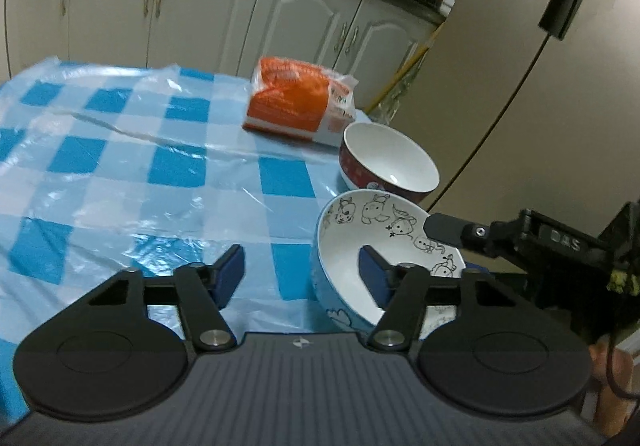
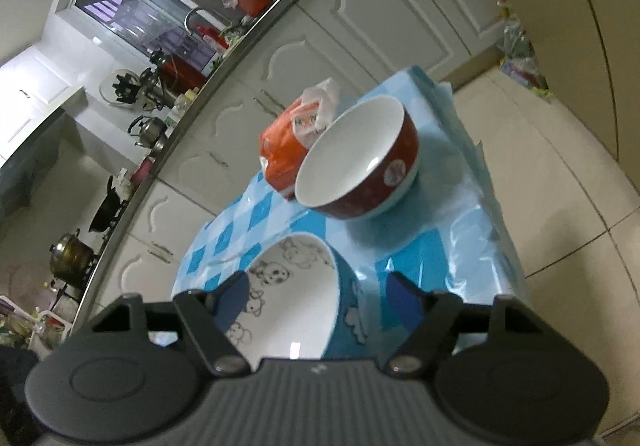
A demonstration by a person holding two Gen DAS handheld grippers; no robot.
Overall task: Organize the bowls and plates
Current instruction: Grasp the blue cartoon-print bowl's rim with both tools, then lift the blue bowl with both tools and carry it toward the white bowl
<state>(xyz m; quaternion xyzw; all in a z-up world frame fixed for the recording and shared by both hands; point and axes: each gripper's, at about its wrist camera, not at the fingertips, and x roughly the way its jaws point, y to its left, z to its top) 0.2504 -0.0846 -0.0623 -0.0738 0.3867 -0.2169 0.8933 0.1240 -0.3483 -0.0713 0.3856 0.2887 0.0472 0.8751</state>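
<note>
Straddling the wall of the blue bowl (image 2: 312, 294), the right gripper (image 2: 316, 298) has its fingers spread wide, one pad inside over the cartoon-printed white interior and the other outside beside the blue wall, neither clearly pressing on it; in the left wrist view a black finger of that gripper (image 1: 444, 228) reaches over the bowl's far rim. The left gripper (image 1: 300, 274) is also wide open and holds nothing, its right pad in front of the blue bowl (image 1: 360, 258), its left pad over bare cloth. Two bowls are in view: the blue one and a red bowl (image 1: 386, 162) with a white inside, standing upright just beyond it, the two nearly touching. Both sit close to the right-hand edge of the table (image 1: 120, 166), where the checked blue plastic cloth hangs over toward the tiled floor (image 2: 560, 186). One orange packet (image 1: 298, 102) lies behind the red bowl. Leftward the cloth stretches wide and unoccupied.
</note>
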